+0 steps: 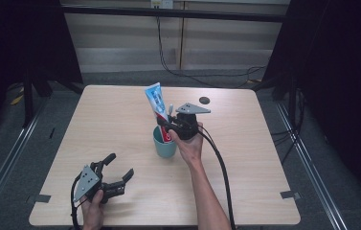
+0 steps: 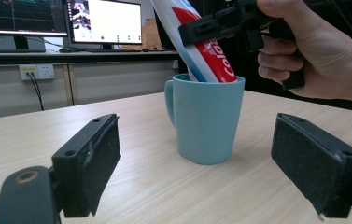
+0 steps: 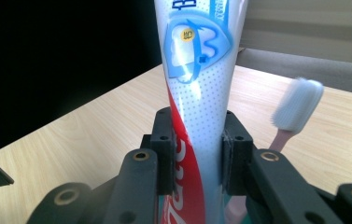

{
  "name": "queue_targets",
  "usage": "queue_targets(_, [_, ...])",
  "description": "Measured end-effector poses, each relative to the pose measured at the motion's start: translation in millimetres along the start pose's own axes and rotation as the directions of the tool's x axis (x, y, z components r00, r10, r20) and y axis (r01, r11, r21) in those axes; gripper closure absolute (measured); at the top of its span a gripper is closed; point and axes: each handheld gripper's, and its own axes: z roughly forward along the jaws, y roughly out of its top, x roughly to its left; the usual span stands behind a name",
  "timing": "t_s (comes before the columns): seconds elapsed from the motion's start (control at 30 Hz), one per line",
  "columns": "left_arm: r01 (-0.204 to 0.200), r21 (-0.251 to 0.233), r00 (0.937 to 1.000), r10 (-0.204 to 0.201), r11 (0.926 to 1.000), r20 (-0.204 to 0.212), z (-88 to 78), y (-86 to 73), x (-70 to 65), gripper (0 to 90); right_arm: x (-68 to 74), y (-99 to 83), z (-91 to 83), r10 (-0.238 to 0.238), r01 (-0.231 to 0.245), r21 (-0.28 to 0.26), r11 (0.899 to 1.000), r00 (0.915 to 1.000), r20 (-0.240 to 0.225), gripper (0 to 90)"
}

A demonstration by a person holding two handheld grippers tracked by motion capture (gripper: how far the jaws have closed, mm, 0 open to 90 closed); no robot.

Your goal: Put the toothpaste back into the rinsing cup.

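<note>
A teal mug (image 1: 164, 143) (image 2: 205, 120) stands near the middle of the wooden table (image 1: 120, 124). A white, blue and red toothpaste tube (image 1: 156, 106) (image 2: 205, 51) (image 3: 196, 88) leans upright with its lower end inside the mug. My right gripper (image 1: 167, 126) (image 3: 196, 151) is shut on the tube just above the mug's rim. A pink toothbrush (image 1: 170, 111) (image 3: 295, 109) with white bristles also stands in the mug, beside the tube. My left gripper (image 1: 119, 166) (image 2: 197, 154) rests low at the front left, open, its jaws facing the mug with nothing between them.
A small dark round disc (image 1: 204, 100) lies near the table's far edge. Cables (image 1: 192, 74) run over the floor behind the table. Monitors (image 2: 103, 21) stand on a desk in the left gripper view. Bare tabletop lies left and right of the mug.
</note>
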Motion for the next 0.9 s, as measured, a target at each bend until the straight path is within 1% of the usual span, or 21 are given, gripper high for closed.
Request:
queue_targets(0.2, [0.003,0.000,1.0000,-0.003,1.0000,0.000,-0.2,-0.1,-0.1,15.5,0.8,-4.9,3.5,0.001,-0.001,0.006,1.000,1.0000,0.003,71.6])
queue_targets(0.43, [0.000,0.006,1.0000,0.000,1.0000,0.004,-0.4,0.1,0.1,15.5,-3.6,-12.4,0.9,0.012,-0.013,0.013,1.000,0.9998,0.012,71.4])
queue_targets(0.57, [-0.004,0.006,1.0000,0.004,1.0000,0.002,-0.5,0.2,0.3,15.5,-5.2,-14.2,0.2,0.008,-0.009,0.028,1.000,0.9998,0.019,71.3])
queue_targets(0.7, [0.001,0.006,1.0000,-0.001,1.0000,0.001,-0.5,0.1,0.0,15.5,-3.0,-14.7,-0.3,-0.011,0.010,0.035,0.999,0.9998,0.015,71.1])
queue_targets(0.83, [0.001,0.005,1.0000,-0.001,1.0000,0.001,-0.7,0.1,0.0,15.5,-3.5,-17.5,-0.8,-0.005,0.005,0.032,0.999,0.9999,0.012,70.9])
queue_targets(0.9, [-0.005,0.004,1.0000,0.005,1.0000,-0.008,-1.6,0.2,0.6,15.5,-3.5,-17.7,-1.6,-0.003,0.002,0.033,0.999,0.9999,0.015,70.9])
